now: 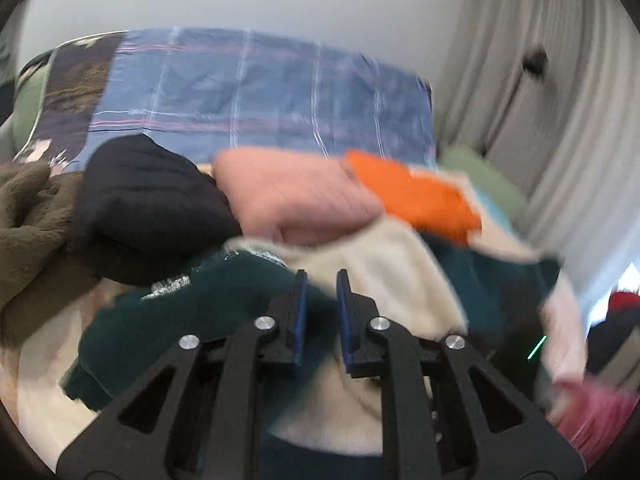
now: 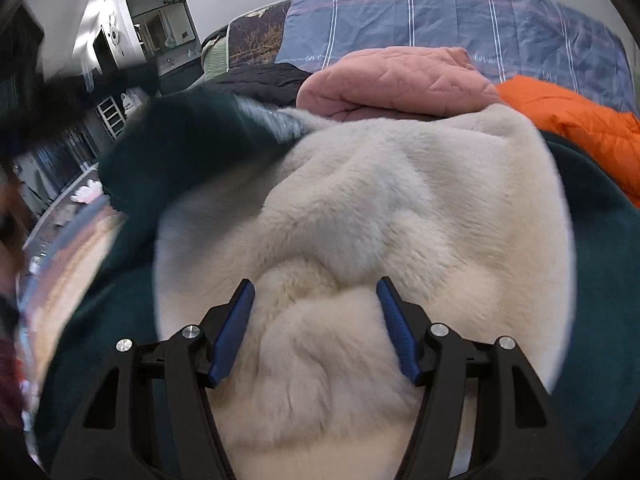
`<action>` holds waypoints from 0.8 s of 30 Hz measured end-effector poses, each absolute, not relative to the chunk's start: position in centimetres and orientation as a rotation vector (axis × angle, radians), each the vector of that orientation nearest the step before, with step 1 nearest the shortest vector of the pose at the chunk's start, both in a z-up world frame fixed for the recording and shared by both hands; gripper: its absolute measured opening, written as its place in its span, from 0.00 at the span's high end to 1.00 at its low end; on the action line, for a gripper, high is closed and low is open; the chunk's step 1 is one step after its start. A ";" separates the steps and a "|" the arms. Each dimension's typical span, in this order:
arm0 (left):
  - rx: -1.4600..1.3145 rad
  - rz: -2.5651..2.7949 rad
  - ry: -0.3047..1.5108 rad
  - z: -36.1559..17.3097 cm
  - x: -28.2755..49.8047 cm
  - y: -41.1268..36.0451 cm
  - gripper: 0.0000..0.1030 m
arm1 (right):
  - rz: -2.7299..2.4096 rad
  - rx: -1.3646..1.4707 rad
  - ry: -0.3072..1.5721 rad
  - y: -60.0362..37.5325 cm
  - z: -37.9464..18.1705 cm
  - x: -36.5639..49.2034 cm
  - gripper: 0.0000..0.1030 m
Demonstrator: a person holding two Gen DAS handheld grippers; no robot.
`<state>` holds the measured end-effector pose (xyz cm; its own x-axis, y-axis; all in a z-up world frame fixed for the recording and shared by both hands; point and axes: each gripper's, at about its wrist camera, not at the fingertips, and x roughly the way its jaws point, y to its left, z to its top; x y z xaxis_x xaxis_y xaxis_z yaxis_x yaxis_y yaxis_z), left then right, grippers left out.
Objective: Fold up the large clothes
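A large dark green garment (image 1: 192, 320) with a cream fleece lining (image 1: 384, 276) lies crumpled in front of me. In the right wrist view the cream lining (image 2: 360, 208) fills the middle, with the green shell (image 2: 600, 280) around it. My left gripper (image 1: 322, 280) hangs just over the green fabric, its jaws a narrow gap apart with nothing clearly between them. My right gripper (image 2: 314, 292) is open wide, its fingers on either side of a bulge of the fleece lining.
Behind the garment lie a pink quilted jacket (image 2: 400, 80), an orange jacket (image 2: 568, 120), a black garment (image 1: 148, 204) and a brown fleece (image 1: 28, 220). A blue plaid sheet (image 1: 260, 92) covers the back. A grey curtain (image 1: 560, 100) hangs at the right.
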<state>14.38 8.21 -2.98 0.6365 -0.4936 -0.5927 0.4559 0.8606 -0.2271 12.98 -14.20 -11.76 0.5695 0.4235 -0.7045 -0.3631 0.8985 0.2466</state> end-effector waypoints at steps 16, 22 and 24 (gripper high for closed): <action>-0.237 -0.199 0.812 -9.2 9.2 22.4 0.48 | 0.509 -0.481 0.591 -4.1 -5.4 7.9 0.34; -0.292 -0.154 0.884 -12.8 8.6 24.0 0.54 | 0.583 -0.719 0.571 4.7 -8.6 8.4 0.34; -0.318 -0.163 0.878 -13.2 8.5 24.4 0.53 | 0.565 -0.767 0.549 6.4 -9.6 9.1 0.34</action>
<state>8.52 24.41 -13.19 0.6303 -0.2688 -0.7283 0.0098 0.9408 -0.3387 9.11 6.43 -9.57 0.7200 0.2677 -0.6403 -0.6478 0.5903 -0.4815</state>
